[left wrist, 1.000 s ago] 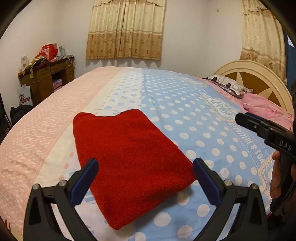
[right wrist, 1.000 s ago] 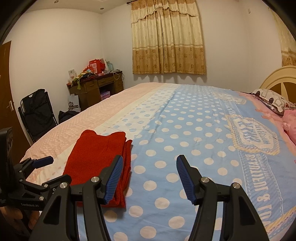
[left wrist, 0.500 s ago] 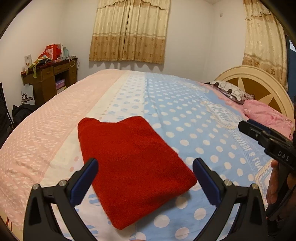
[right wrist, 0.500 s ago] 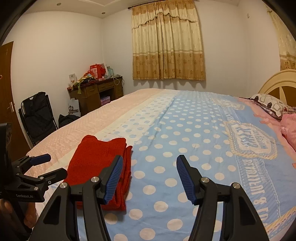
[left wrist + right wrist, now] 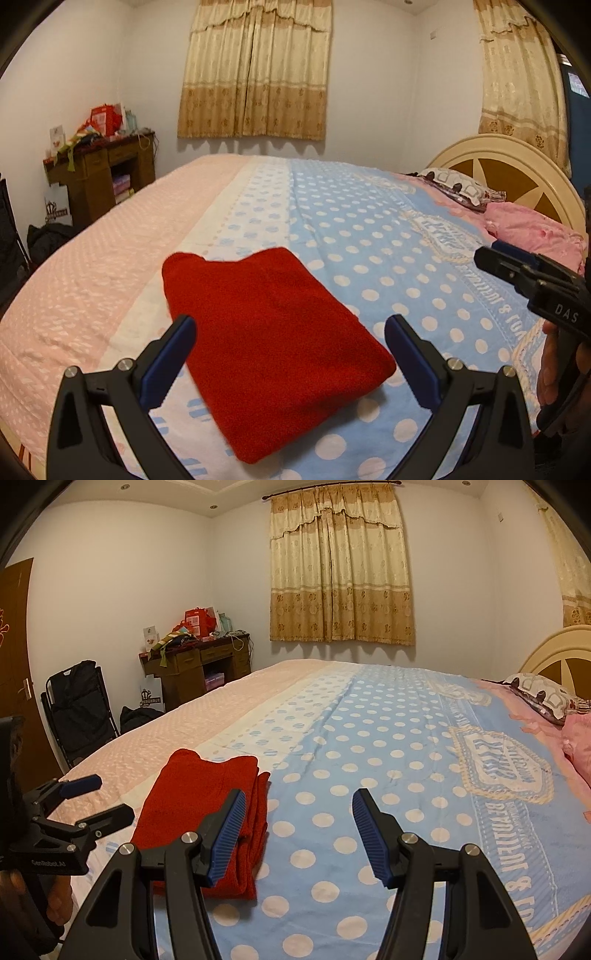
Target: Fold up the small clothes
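A red garment (image 5: 273, 332), folded into a thick rectangle, lies flat on the bed near its front edge; it also shows in the right wrist view (image 5: 207, 812), with stacked layers along its right side. My left gripper (image 5: 290, 336) is open and empty, held above and just short of the garment. My right gripper (image 5: 299, 812) is open and empty, over the blue dotted sheet to the right of the garment. Each gripper shows in the other's view: the right one (image 5: 517, 269) and the left one (image 5: 92, 797).
The bed (image 5: 369, 229) has a pink and blue dotted cover. Pillows (image 5: 458, 188) and a pink blanket (image 5: 532, 232) lie by the headboard at right. A cluttered wooden desk (image 5: 199, 664) and a black folding chair (image 5: 77, 701) stand by the left wall.
Both grippers have risen and drawn back from the bed, so the garment sits lower and smaller in both views. The garment has not moved. Both stay open.
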